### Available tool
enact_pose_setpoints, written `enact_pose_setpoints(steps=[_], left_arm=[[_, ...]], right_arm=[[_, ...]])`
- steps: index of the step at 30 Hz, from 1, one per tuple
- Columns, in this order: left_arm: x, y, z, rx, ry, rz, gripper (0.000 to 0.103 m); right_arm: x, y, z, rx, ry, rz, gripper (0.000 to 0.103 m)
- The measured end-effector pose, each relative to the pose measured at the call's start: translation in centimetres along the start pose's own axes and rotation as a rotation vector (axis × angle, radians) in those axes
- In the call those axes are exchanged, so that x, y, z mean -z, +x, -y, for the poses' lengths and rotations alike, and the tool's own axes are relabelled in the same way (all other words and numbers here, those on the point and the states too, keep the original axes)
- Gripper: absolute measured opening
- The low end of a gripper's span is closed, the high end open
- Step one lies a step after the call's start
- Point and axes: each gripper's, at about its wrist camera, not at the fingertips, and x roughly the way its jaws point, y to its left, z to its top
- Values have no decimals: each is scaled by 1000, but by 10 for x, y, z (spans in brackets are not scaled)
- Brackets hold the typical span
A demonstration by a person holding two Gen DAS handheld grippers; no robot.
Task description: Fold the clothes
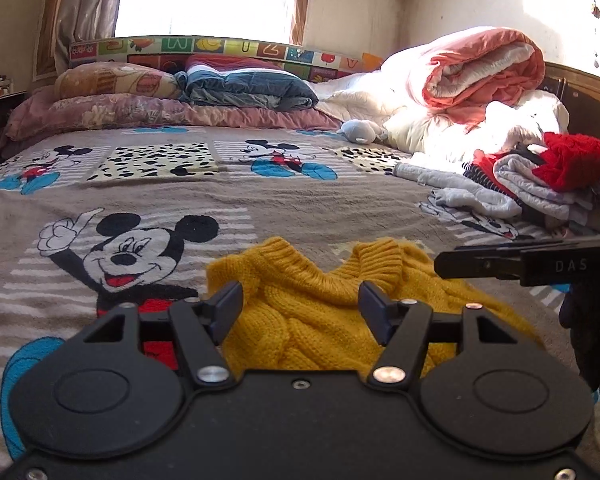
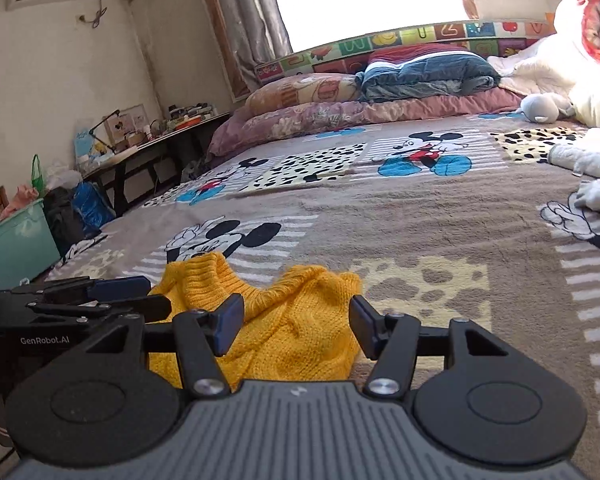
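A yellow cable-knit sweater (image 1: 312,312) lies bunched on the Mickey Mouse bedspread (image 1: 260,200), its ribbed collar pointing away from me. My left gripper (image 1: 300,304) is open just above its near part, fingers either side of the knit. My right gripper (image 2: 296,320) is also open over the sweater (image 2: 288,320), nothing held. The right gripper shows from the side in the left wrist view (image 1: 500,266), at the sweater's right. The left gripper shows in the right wrist view (image 2: 100,296), at the sweater's left.
A pile of clothes (image 1: 540,184) with a red knit on top lies at the right of the bed. A rolled pink and white quilt (image 1: 480,72), pillows (image 1: 116,96) and a grey plush toy (image 1: 362,130) sit at the far end. A cluttered desk (image 2: 152,136) and a green bin (image 2: 20,240) stand left of the bed.
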Motion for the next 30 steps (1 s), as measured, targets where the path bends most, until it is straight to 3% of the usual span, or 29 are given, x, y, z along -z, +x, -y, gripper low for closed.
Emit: enact_pose_setpoints(steps=[3, 7, 11, 13, 19, 23, 27, 30], left_arm=[[0, -16, -18, -3, -178, 11, 69], [17, -22, -38, -22, -423, -59, 70], [36, -29, -52, 0, -618, -120, 71], [40, -30, -55, 54, -677, -129, 73], [46, -10, -51, 136, -778, -179, 73], [45, 9, -42, 128, -779, -190, 72], [48, 14, -41, 139, -807, -181, 67], [52, 9, -44, 156, -850, -162, 58]], right_arm=[[7, -12, 13, -3, 138, -22, 63], [25, -17, 34, -53, 395, -31, 72], [39, -11, 35, -89, 509, -56, 75], [47, -6, 35, -110, 558, -70, 78], [66, 12, 42, -117, 663, -75, 81], [58, 32, 46, -111, 648, -107, 80], [58, 40, 43, -117, 653, -100, 74], [64, 38, 42, -135, 682, -71, 64]])
